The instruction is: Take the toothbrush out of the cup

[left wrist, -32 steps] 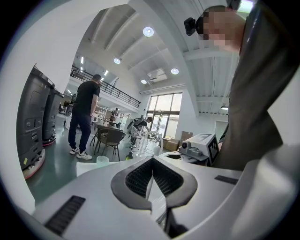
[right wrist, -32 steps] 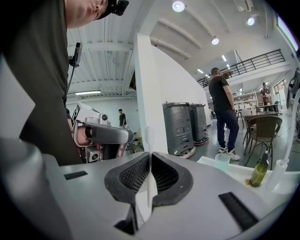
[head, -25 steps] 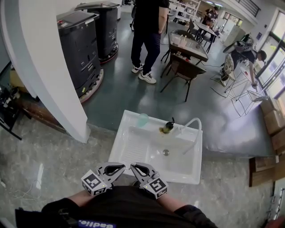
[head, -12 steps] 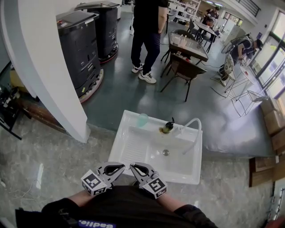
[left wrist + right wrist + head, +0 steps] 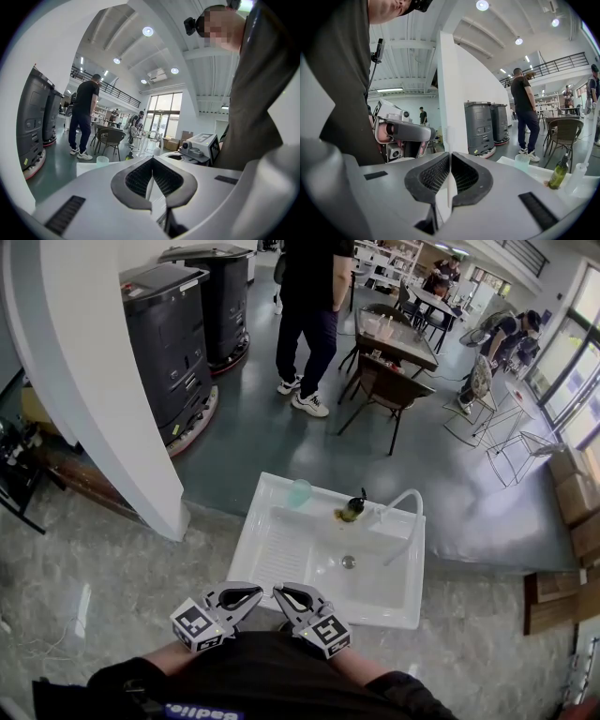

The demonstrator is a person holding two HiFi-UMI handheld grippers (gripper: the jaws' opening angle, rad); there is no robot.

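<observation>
A pale green translucent cup (image 5: 300,491) stands on the far rim of the white sink (image 5: 281,540); it also shows in the left gripper view (image 5: 102,160) and in the right gripper view (image 5: 521,161). I cannot make out a toothbrush in it at this distance. Both grippers are held close to the person's body at the sink's near edge, well short of the cup. My left gripper (image 5: 261,591) (image 5: 152,162) is shut with nothing in it. Beside it, tip to tip, my right gripper (image 5: 277,591) (image 5: 449,156) is shut as well.
A green bottle (image 5: 352,509) (image 5: 558,172) stands on the sink's far rim next to the white curved faucet (image 5: 409,514). A white pillar (image 5: 103,399) rises at the left. Beyond the sink are dark machines (image 5: 173,343), a standing person (image 5: 309,324), chairs and tables.
The grippers, the cup and the bottle have not moved. Only people in the far background have shifted.
</observation>
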